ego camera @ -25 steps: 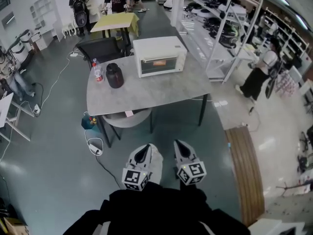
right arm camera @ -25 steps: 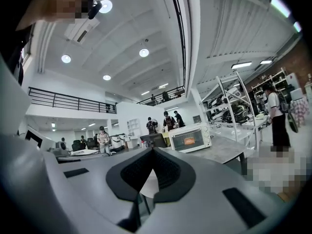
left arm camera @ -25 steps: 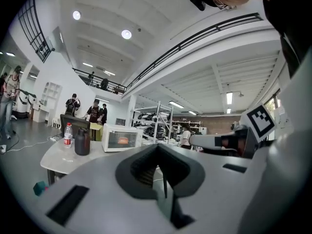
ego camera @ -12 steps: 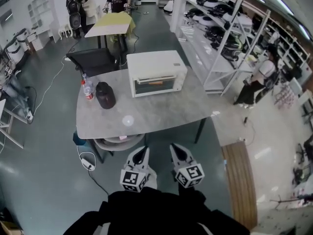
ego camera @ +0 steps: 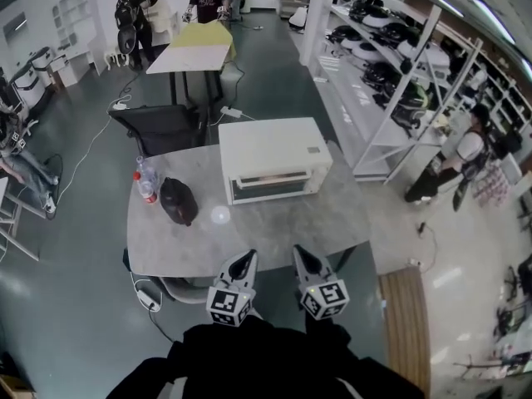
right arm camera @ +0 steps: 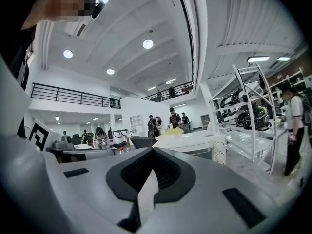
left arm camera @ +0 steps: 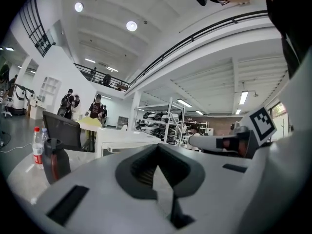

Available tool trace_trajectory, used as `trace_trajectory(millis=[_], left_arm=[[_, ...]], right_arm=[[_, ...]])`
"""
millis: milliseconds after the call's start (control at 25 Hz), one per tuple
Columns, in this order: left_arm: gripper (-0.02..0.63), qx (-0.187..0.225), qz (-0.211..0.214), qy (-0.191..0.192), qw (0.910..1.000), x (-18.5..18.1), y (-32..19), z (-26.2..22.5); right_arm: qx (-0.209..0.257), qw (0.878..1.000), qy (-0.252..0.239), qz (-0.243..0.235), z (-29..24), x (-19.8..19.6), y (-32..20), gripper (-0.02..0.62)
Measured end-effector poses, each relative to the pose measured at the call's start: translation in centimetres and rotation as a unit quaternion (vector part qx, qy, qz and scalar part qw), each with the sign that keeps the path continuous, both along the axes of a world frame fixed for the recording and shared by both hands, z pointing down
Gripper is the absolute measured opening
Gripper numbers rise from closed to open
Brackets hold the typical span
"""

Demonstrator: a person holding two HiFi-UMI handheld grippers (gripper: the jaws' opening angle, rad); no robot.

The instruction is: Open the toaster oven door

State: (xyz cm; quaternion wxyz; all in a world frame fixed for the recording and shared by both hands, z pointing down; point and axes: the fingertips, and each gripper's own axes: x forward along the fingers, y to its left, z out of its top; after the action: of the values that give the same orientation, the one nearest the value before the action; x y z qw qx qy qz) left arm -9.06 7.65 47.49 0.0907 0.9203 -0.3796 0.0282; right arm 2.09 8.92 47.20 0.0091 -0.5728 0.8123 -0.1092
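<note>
The white toaster oven (ego camera: 273,160) stands toward the back of the grey table (ego camera: 249,231), its glass door (ego camera: 270,188) closed and facing me. My left gripper (ego camera: 243,262) and right gripper (ego camera: 301,254) are held side by side over the table's near edge, well short of the oven. Both are shut with nothing in them. From the left gripper view, the oven (left arm camera: 122,139) lies beyond the left gripper (left arm camera: 157,150). The right gripper view has the oven (right arm camera: 195,143) ahead and to the right of the right gripper (right arm camera: 153,152).
A dark jug (ego camera: 178,200) and a red-capped bottle (ego camera: 145,180) stand on the table's left side. A black chair (ego camera: 162,129) sits behind the table, a yellow table (ego camera: 199,41) farther back. Shelving (ego camera: 399,65) runs along the right, with a person (ego camera: 453,160) beside it.
I have come closer to the table: the oven and table are larger and lower in the head view. Both grippers stay shut, now over the table's near edge.
</note>
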Motion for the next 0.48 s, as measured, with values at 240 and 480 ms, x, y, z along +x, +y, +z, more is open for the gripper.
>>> trace_trajectory(millis=[240, 480], left_arm=[[0.003, 0.004, -0.007, -0.015, 0.9998, 0.6, -8.5, 0.4], [0.003, -0.006, -0.018, -0.025, 0.9995, 1.1, -13.1, 2.2]], right_arm=[[-0.020, 1.000, -0.016, -0.006, 1.3, 1.0, -8.7, 0.003], [-0.038, 0.999, -0.002, -0.003, 2.9, 1.7, -13.4, 0.003]])
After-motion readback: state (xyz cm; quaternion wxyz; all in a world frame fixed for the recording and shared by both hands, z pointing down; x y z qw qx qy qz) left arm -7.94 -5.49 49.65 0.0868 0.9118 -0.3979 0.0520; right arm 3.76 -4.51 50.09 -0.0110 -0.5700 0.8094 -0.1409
